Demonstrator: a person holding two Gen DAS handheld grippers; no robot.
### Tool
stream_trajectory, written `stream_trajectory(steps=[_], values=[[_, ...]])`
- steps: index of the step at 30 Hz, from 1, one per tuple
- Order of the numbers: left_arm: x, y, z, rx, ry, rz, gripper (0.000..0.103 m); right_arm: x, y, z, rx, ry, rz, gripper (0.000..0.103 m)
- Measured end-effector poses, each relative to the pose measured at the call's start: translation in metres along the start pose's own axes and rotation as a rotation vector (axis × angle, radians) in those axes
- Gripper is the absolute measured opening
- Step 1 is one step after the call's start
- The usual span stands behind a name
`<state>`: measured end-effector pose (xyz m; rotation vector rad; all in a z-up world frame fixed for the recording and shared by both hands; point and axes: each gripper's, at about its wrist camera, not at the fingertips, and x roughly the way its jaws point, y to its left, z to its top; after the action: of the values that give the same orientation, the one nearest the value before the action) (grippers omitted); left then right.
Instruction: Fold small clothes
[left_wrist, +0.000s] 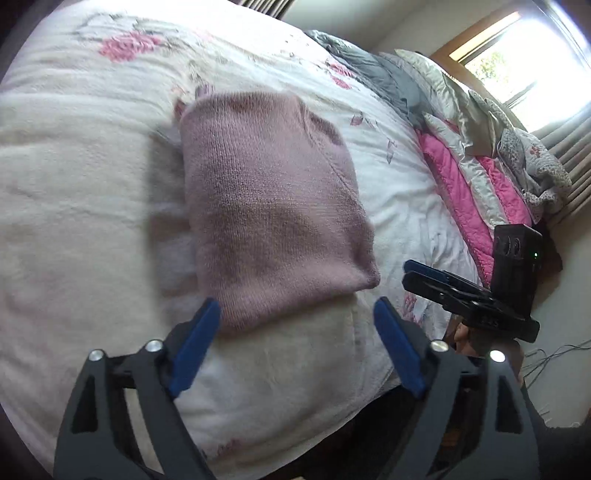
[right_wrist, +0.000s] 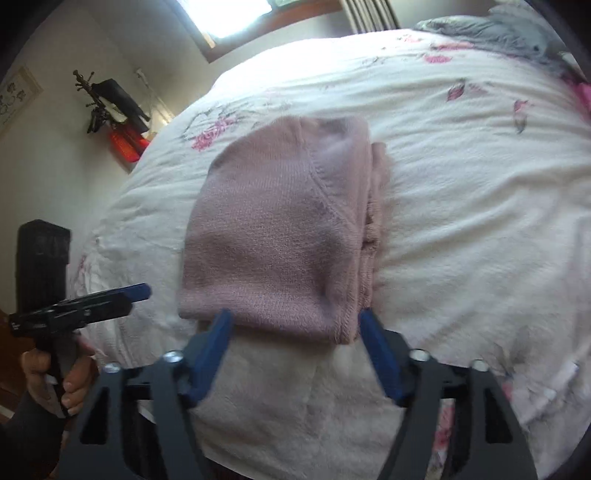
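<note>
The left gripper (left_wrist: 295, 310) has its jaws spread and holds nothing; its blue fingertips (left_wrist: 207, 314) stand at the near edge of the pink sweater (left_wrist: 273, 206), one on each side. The right gripper (right_wrist: 295, 321) is spread in the same way in its own view, empty, at the near edge of the sweater (right_wrist: 280, 236). In the left view the right gripper looks pressed together from the side, so I trust its own camera more.

The sweater lies folded into a compact block in the middle of the bed (left_wrist: 74, 184), on the white floral cover; folded layers show at its right side in the right view.

In my judgement, the risk is that a careless push at the near edge drags the top layer and opens the fold; the soft cover gives little support, and the knit may catch on a fingertip.

I see no containers here.
</note>
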<state>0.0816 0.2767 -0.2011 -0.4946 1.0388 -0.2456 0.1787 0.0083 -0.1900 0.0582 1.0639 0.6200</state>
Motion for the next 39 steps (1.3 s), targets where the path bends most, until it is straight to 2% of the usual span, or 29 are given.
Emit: stream_trajectory(steps=[1,3,5,7,9,11,15,17,20,22,29,39], values=[[-0.015,-0.007,-0.009,0.013,-0.014,0.065,0.095,-0.016,0.009,-0.008,-0.008,-0.035,-0.053,0.100],[-0.042,-0.022,-0.025,0.031,-0.039,0.202,0.099,-0.044,0.026,-0.025,-0.025,-0.074,-0.133,0.099],[-0.064,-0.037,-0.042,0.044,-0.077,0.320,0.099,-0.067,0.042,-0.039,-0.030,-0.096,-0.205,0.099],[-0.083,-0.051,-0.060,0.063,-0.104,0.401,0.099,-0.094,0.052,-0.048,-0.017,-0.150,-0.251,0.099],[-0.100,-0.063,-0.070,0.088,-0.120,0.434,0.099,-0.121,0.067,-0.056,-0.008,-0.218,-0.295,0.099],[-0.122,-0.077,-0.076,0.115,-0.136,0.452,0.099,-0.148,0.080,-0.060,-0.015,-0.256,-0.310,0.099],[-0.173,-0.108,-0.084,0.154,-0.242,0.467,0.100,-0.203,0.108,-0.065,-0.040,-0.339,-0.303,0.099],[-0.188,-0.120,-0.088,0.168,-0.231,0.481,0.100,-0.215,0.118,-0.066,-0.067,-0.319,-0.306,0.099],[-0.204,-0.127,-0.094,0.134,-0.205,0.418,0.100,-0.220,0.130,-0.070,-0.094,-0.262,-0.339,0.099],[-0.208,-0.127,-0.098,0.097,-0.194,0.395,0.100,-0.222,0.137,-0.075,-0.092,-0.267,-0.357,0.099],[-0.208,-0.131,-0.111,0.090,-0.176,0.465,0.100,-0.218,0.148,-0.089,-0.093,-0.226,-0.375,0.099],[-0.203,-0.130,-0.113,0.093,-0.156,0.448,0.100,-0.216,0.146,-0.094,-0.067,-0.219,-0.362,0.099]])
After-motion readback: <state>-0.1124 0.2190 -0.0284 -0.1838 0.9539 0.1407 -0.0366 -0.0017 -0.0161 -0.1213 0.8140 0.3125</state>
